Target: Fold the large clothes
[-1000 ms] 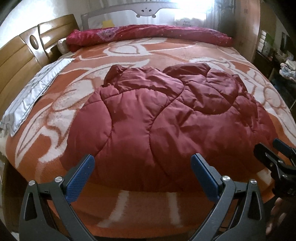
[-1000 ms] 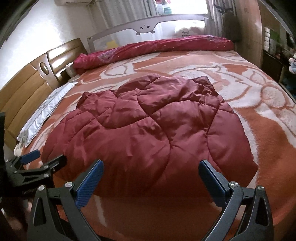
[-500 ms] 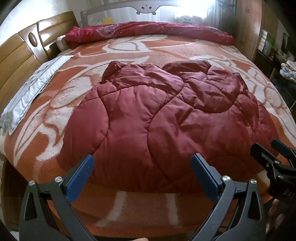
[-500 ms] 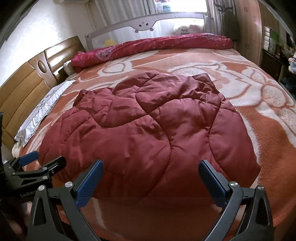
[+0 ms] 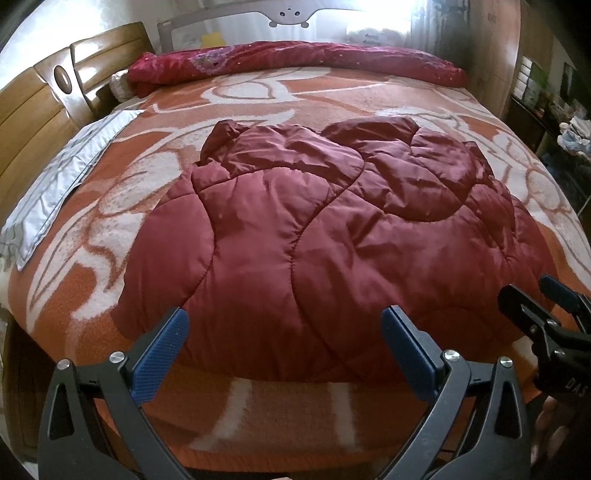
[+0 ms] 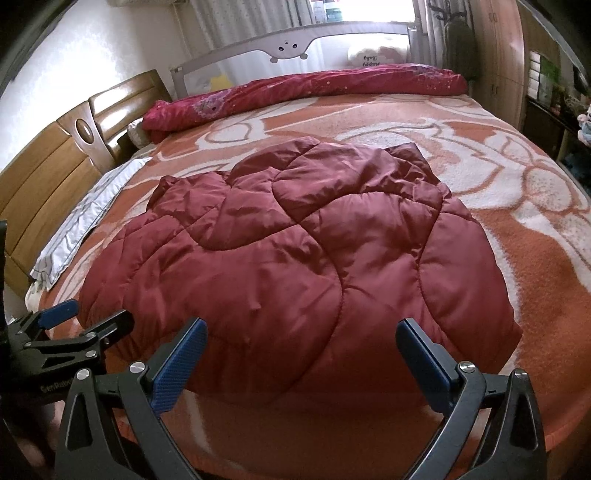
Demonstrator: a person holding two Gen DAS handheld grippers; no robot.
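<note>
Maroon quilted jacket lay spread at bed centre, hem toward me at 6 o'clock; I held left gripper and right gripper released, jaws wide, just short of hem, judged ready to pinch both corners

Home bedroom: large bed with orange-white floral blanket, wooden headboard, curtained window, wardrobe.

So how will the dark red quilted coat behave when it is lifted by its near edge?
The quilted coat looks puffy and wrinkled, so it will probably sag and drape. Its shiny fabric may slip on the orange blanket. It is likely light for its bulk.
</note>
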